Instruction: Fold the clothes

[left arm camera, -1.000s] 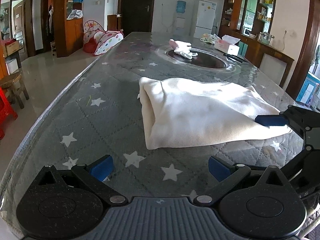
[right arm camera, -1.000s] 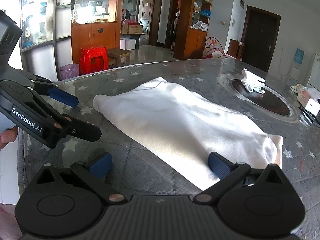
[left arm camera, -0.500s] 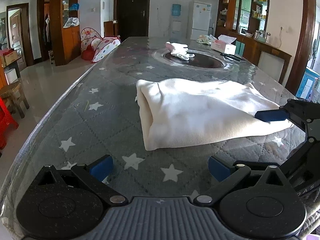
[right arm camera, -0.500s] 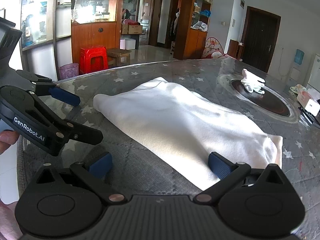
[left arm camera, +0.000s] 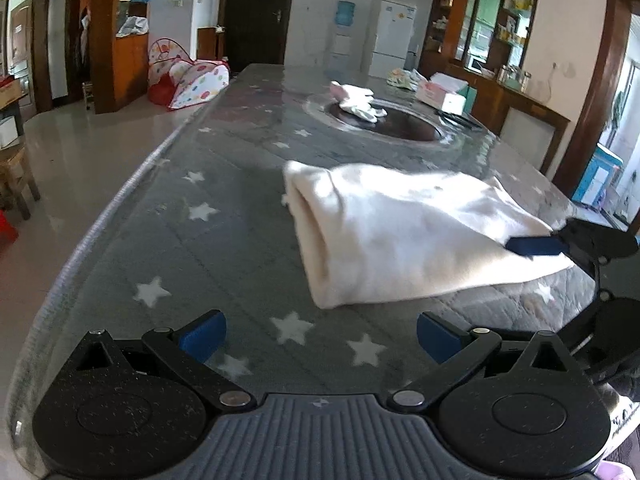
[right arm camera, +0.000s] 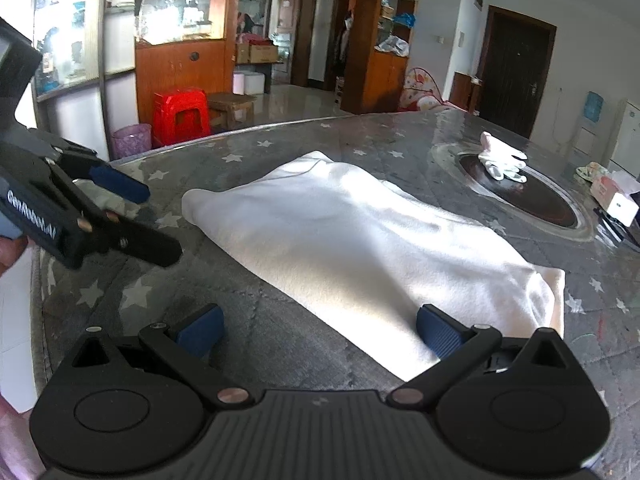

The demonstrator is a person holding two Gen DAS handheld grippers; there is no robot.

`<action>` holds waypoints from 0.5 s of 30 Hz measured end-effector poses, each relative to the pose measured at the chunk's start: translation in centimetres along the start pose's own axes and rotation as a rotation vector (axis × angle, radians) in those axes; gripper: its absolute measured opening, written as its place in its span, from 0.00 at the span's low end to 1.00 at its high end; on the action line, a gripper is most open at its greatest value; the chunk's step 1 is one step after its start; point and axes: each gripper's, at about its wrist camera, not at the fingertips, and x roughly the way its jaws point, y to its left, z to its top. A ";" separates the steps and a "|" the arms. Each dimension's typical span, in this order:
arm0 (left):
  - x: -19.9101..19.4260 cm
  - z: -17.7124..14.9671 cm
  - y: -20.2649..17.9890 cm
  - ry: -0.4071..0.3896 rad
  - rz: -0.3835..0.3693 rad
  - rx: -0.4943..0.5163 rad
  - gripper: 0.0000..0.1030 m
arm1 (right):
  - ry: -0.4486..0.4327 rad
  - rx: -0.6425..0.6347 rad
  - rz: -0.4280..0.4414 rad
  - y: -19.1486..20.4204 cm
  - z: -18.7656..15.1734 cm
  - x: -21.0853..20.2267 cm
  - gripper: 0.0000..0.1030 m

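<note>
I read this as between folds: the cream-white soft cloth garment (right arm camera: pixel 360 240), already doubled over, lies flat on the grey star-print quilted table cover (left arm camera: pixel 168 264). Left gripper (left arm camera: pixel 318 332) and right gripper (right arm camera: pixel 318 330) both hover spread, holding nothing. Next: each needs a corner pinched.

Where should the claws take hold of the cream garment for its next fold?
Probably at the two corners of one short end of the cream garment. It lies flat as a long folded strip on the star-patterned table cover. The open right claw already faces one end; the open left claw faces the rolled end, so each could come in low from the table's edge.
</note>
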 end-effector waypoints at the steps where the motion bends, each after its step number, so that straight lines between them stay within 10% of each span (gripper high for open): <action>1: -0.1 0.2 0.2 -0.002 0.009 -0.001 1.00 | 0.010 -0.004 -0.008 0.2 0.2 0.0 1.00; 15: 1.0 4.3 3.5 0.047 0.043 -0.087 1.00 | -0.009 -0.245 0.036 4.9 4.6 0.6 0.66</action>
